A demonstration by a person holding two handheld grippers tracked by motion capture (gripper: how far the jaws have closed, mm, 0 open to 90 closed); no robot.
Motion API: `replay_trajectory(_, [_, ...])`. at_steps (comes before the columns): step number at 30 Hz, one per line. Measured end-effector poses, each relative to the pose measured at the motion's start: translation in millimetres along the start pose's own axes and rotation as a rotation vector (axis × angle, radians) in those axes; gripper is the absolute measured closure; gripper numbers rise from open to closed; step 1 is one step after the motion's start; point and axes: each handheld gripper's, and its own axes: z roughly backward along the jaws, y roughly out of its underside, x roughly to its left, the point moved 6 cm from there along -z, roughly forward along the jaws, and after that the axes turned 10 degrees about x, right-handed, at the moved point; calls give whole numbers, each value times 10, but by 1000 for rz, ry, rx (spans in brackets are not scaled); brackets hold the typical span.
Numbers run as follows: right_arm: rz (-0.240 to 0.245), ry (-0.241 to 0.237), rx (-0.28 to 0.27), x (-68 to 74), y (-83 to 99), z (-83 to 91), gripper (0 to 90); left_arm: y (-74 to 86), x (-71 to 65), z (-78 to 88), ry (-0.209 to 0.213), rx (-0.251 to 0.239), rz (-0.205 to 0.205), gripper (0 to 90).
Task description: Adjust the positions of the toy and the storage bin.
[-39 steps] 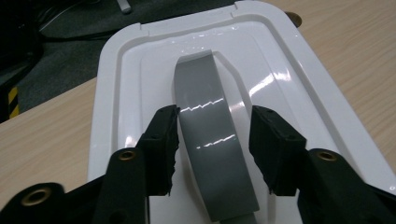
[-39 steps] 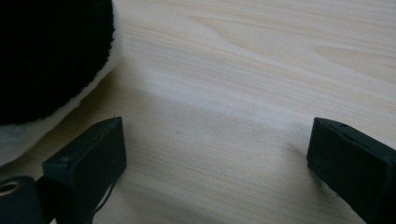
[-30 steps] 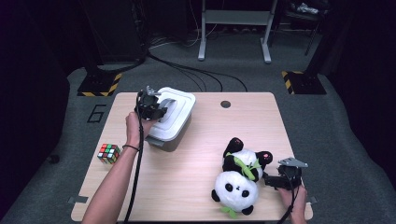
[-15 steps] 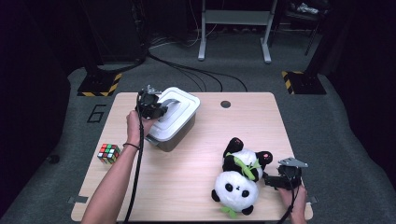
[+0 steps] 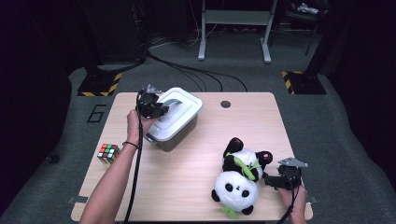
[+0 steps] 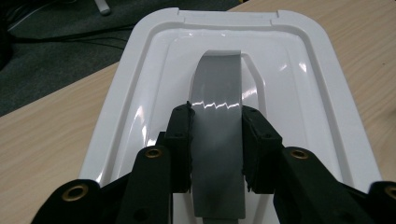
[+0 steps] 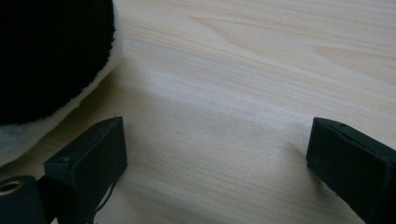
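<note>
1. At the left edge of the high view I see a puzzle cube (image 5: pixel 108 153) near the surface (image 5: pixel 187 186) rim.
2. My left gripper (image 5: pixel 161 110), upper left of centre, has just been closing and clamps the grey handle (image 6: pixel 217 140) of the white lidded box (image 5: pixel 175 122).
3. Bare wood lies open across the middle.
4. Lower right, the panda toy (image 5: pixel 236 186) lies just beside my right gripper (image 5: pixel 268 178), jaws wide apart, holding nothing, close to the surface's front edge.

Looks like a lab or studio, dark surrounds, grey carpet (image 5: pixel 327 121), cables (image 5: pixel 196 74) trailing across the floor, hazard-striped stand bases (image 5: pixel 100 85), lone wooden table (image 5: pixel 187 182) under lights
</note>
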Motion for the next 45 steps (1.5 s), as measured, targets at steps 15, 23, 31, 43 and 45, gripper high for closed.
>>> replay_trajectory(15, [0,1,0,0,0,0,41,-62,-125,-32,37,-2,-34,676])
replay_trajectory(23, [1,2,0,-1,1,0,42,-140,-272,-88,62,-8,-53,676])
replay_trajectory(31, [0,1,0,0,1,1,43,-212,-408,-134,87,0,-96,676])
replay_trajectory(43, [0,2,-1,0,0,0,43,-329,-617,-219,124,-10,-144,675])
replay_trajectory(45, [1,1,-2,0,0,0,43,-353,-653,-237,127,-12,-152,675])
